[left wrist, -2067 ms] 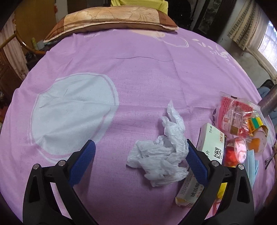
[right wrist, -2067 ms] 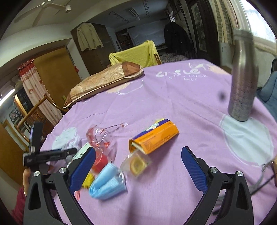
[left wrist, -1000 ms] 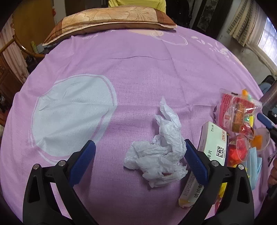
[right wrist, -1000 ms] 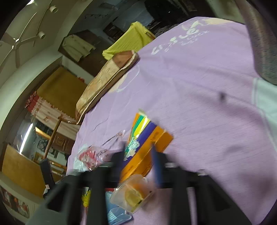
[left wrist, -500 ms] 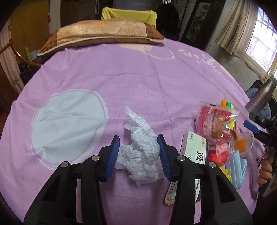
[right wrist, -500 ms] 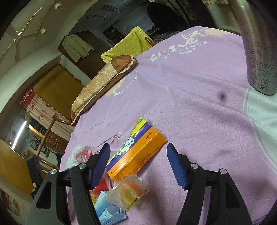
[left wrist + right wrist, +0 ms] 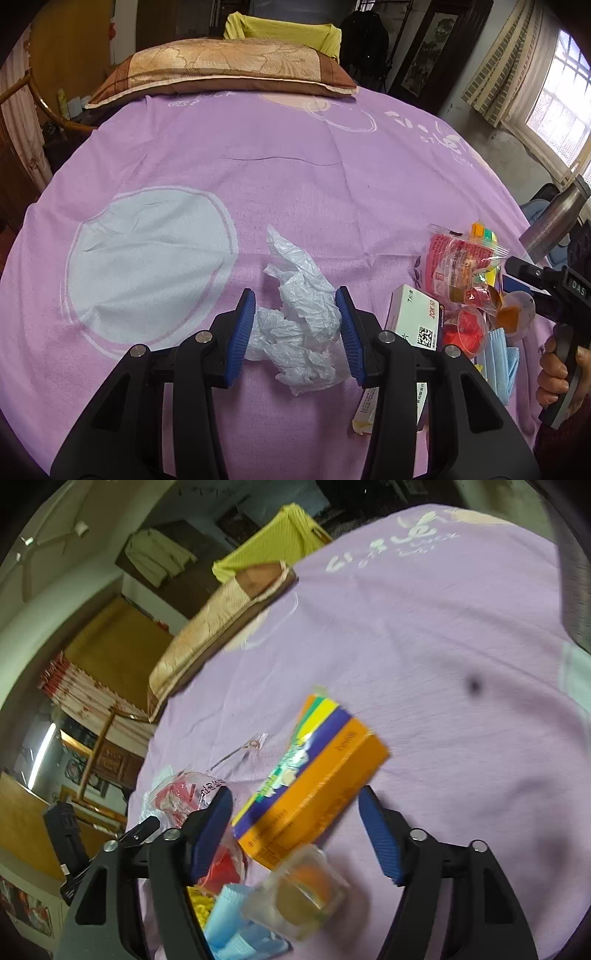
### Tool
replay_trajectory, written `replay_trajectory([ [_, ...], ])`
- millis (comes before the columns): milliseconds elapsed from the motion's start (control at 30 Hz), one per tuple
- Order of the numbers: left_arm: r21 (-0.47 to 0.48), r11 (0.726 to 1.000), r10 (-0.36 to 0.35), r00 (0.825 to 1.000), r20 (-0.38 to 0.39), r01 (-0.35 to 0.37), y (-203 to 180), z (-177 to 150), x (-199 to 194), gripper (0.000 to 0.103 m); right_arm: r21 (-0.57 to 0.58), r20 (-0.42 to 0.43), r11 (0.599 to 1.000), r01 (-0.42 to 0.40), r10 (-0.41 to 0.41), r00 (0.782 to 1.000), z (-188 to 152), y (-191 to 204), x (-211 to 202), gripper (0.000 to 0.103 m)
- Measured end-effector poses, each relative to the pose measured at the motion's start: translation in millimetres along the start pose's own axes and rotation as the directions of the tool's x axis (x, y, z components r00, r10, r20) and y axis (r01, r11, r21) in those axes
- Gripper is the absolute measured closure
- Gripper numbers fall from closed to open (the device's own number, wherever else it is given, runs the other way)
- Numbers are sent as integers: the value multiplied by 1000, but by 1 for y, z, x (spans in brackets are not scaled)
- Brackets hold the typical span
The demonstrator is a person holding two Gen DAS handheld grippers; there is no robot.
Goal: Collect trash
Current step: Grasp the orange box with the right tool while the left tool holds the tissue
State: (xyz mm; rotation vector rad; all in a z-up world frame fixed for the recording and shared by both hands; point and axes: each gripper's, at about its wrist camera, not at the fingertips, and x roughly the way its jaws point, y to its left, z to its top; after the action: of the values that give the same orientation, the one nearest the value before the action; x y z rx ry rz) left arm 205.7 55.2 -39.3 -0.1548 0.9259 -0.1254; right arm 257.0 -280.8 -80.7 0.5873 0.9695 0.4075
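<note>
- Left wrist view: the left tool (image 7: 297, 330) has its two blue pads (image 7: 243, 328) drawn in against both flanks of the crumpled white plastic bag (image 7: 301, 321); the pads touch the film, so the tool reads as clamped on the bag, though lightly. The bag rests on the purple bedsheet (image 7: 288, 177), its loose tail pointing away from the tool.
- Judged step: securing the bag for lifting. A good grip takes the dense wad between the pads rather than the thin tail; thin film compresses and slips, so the squeeze should be completed before any rise.
- Outward, same view: a white medicine box (image 7: 413, 321) lies just beside the right pad. The lift should go straight up, so that trailing film does not drag this box.
- Farther right, same view: a clear snack wrapper (image 7: 458, 266), a red-filled plastic cup (image 7: 465, 328) and a blue face mask (image 7: 502, 362) form a cluster near the bed's edge; a steel bottle (image 7: 554, 221) stands beyond. A patterned pillow (image 7: 221, 66) lies at the far end.
- Right wrist view (blurred): the right tool (image 7: 295, 830) is parted, pads apart to either side of an orange and purple carton (image 7: 314, 775) without visibly touching it. A clear cup with orange contents (image 7: 299, 890) sits just below the carton.
- Judgement: the right tool should narrow on the carton's short faces, keeping clear of the cup.
</note>
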Motion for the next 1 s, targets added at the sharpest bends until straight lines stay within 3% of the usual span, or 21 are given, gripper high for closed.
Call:
replay_trajectory([
  [233,34,999,26,999,-43,-25,-8,-3,11,58,-91,9,990,109,-109,994,11,21,24,29],
  [300,38,999,29,998,-56,-27,-9,-5,13,58,-136,28,979,153,-151,988,10,27,27,41],
  [400,48,998,41,997,-65,-38,-11,-6,15,57,-179,40,977,120,-114,993,9,31,24,63],
  [500,58,997,63,996,-70,-59,-12,-7,17,51,-201,70,975,98,-86,994,9,35,15,73],
  [567,56,996,75,995,-73,-71,-11,-8,19,51,-204,73,977,57,-42,996,10,36,10,102],
  [733,66,994,87,994,-67,-83,-13,-8,19,51,-189,68,981,34,-22,997,13,32,8,102],
  [833,61,995,81,995,-64,-77,-11,-8,19,51,-171,70,985,28,-16,997,15,29,4,97],
  [867,54,996,74,995,-64,-70,-10,-7,19,52,-165,70,986,23,-11,997,15,28,2,88],
  [900,46,997,66,996,-64,-63,-9,-7,18,56,-154,77,988,16,-5,997,16,26,0,63],
  [967,29,998,49,997,-60,-47,-6,-6,16,60,-132,99,991,28,-15,995,16,24,-4,35],
  [1000,25,999,46,997,-55,-44,-5,-5,15,61,-127,112,991,37,-23,993,16,24,-6,35],
])
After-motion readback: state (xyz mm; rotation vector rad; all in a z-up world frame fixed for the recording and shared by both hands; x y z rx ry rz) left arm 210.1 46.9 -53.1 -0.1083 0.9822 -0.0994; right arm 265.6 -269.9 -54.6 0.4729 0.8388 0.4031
